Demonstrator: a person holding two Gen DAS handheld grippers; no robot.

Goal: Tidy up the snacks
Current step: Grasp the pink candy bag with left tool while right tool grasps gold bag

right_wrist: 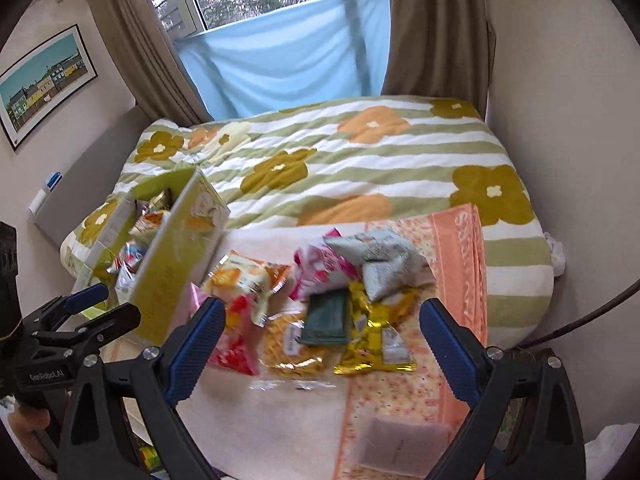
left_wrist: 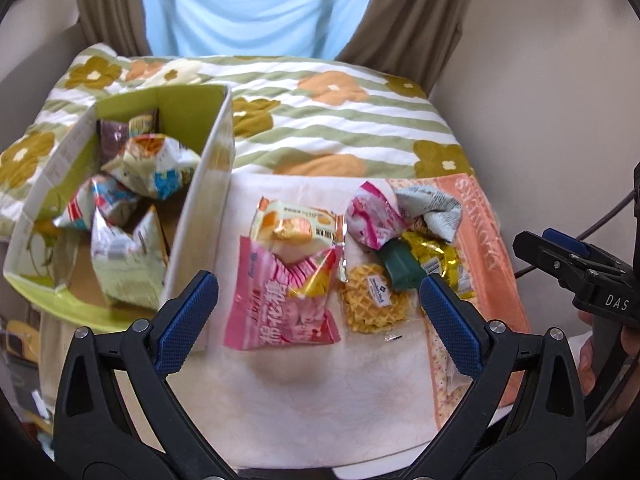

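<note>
A pile of snack packets lies on a pale towel [left_wrist: 304, 392]: a pink marshmallow bag [left_wrist: 276, 308], an orange cake packet [left_wrist: 296, 224], a round waffle [left_wrist: 374, 300], a dark green bar [left_wrist: 400, 266], a gold packet [left_wrist: 440, 256], a pink pouch [left_wrist: 370, 216] and a grey-green bag [left_wrist: 434, 208]. A green cardboard box [left_wrist: 200, 216] at the left holds several packets [left_wrist: 152, 164]. My left gripper [left_wrist: 320, 292] hovers open just short of the pink bag and waffle. My right gripper [right_wrist: 322, 320] stands open over the green bar [right_wrist: 326, 320], waffle [right_wrist: 292, 344] and gold packet [right_wrist: 372, 336], holding nothing.
The towel lies on a green-striped flowered blanket [right_wrist: 360, 160] on a bed. An orange patterned cloth [right_wrist: 452, 280] borders the towel on the right. Curtains and a blue sheet [right_wrist: 288, 60] hang behind. A wall stands close on the right. A cable [right_wrist: 580, 324] runs at the right edge.
</note>
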